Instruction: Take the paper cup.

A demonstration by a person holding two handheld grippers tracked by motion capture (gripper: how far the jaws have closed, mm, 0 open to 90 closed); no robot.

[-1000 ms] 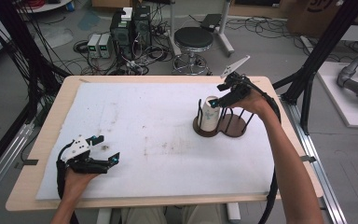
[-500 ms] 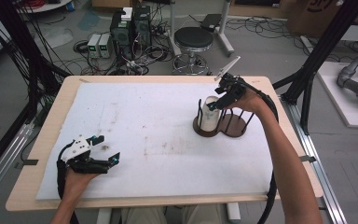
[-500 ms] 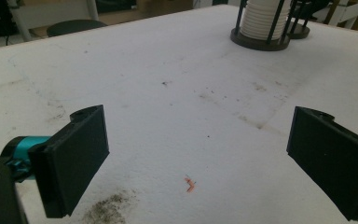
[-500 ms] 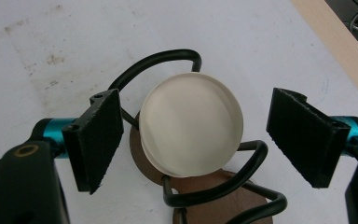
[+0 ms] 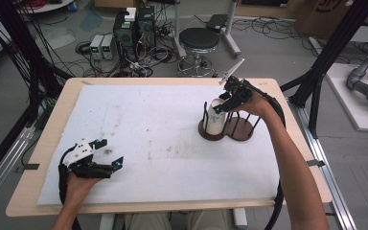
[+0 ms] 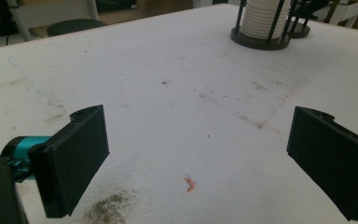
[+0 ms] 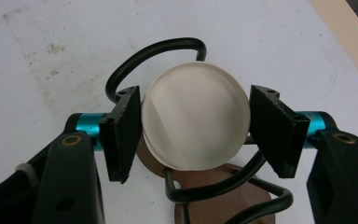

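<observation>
Two claws are in play, and we find the right claw [image 7: 193, 135] far the nearer to the work. In the right gripper view it looks straight down on the round white top of the stack [image 7: 196, 121], which sits at the frame's centre, squarely between the two jaws. The left jaw appears to touch or nearly touch the rim; at the right jaw a thin gap shows. We judge the jaws apart and straddling the top piece, not yet clamped on it.

In the high view the stack [image 5: 216, 117] stands upright in the left ring of a wire rack [image 5: 242, 128], at the right centre of the frame, with the right claw [image 5: 224, 101] directly above it. Its long axis runs vertical, in line with the claw's approach, so any lift must go straight up between the rack's black uprights.

The left claw [image 5: 109, 152] rests at the lower left of the worktop [image 5: 163, 143], well apart from the rack. In the left gripper view its jaws stand wide apart over bare surface, and the stack [image 6: 263, 21] lies far off at the upper right.
</observation>
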